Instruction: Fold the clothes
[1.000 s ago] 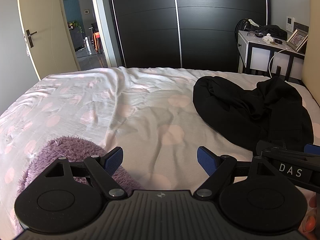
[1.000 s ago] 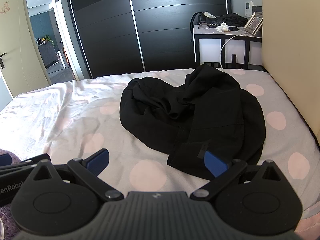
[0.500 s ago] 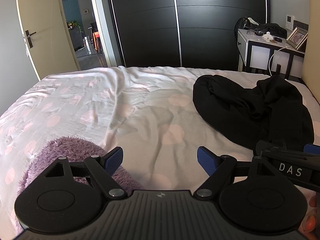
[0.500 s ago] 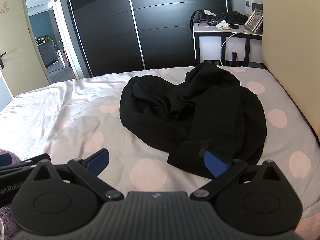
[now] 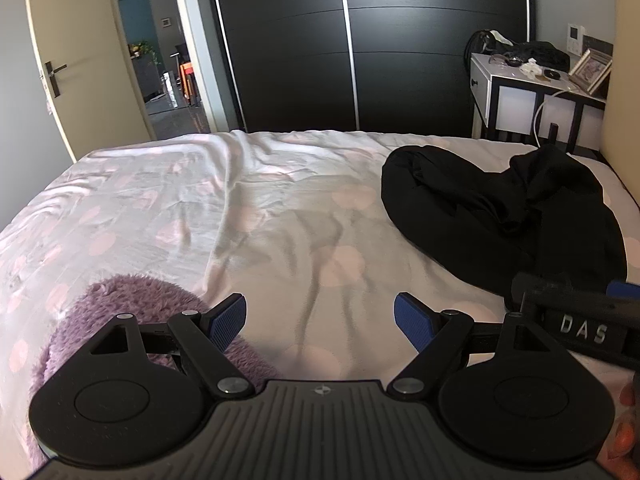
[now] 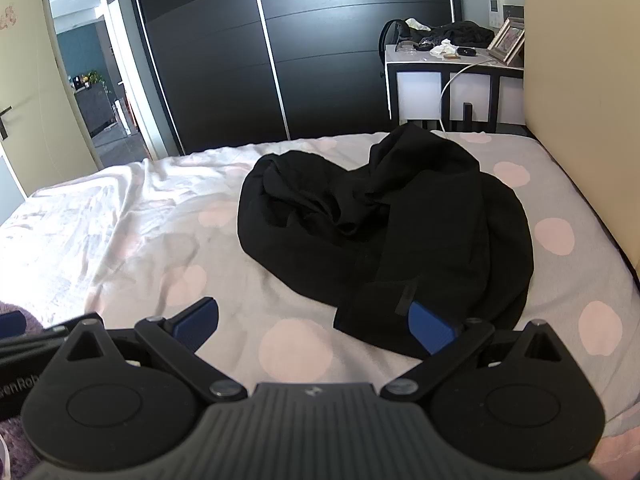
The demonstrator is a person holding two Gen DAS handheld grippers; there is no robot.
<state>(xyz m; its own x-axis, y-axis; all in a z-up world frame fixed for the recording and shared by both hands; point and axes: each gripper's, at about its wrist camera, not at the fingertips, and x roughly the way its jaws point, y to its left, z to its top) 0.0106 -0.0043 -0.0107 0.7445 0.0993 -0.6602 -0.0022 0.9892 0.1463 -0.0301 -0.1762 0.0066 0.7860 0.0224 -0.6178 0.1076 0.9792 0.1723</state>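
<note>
I held both tools low over the bed [image 5: 280, 208], side by side, because from there I could see the whole black garment [image 6: 384, 232] before I chose a place to take it. My left gripper [image 5: 320, 318] had its jaws spread wide and carried nothing; under it was only the dotted sheet, and a purple fluffy blanket [image 5: 132, 304] lay just beside its left finger. My right gripper [image 6: 314, 320] was also wide open and empty. The garment lay crumpled on the right half of the bed, near the beige headboard [image 6: 580, 100], not yet spread or folded. Its nearest edge was just beside my right finger pad [image 6: 430, 328], so I judged this gripper would take the cloth first. The nightstand [image 6: 448, 84] stood behind the bed.
</note>
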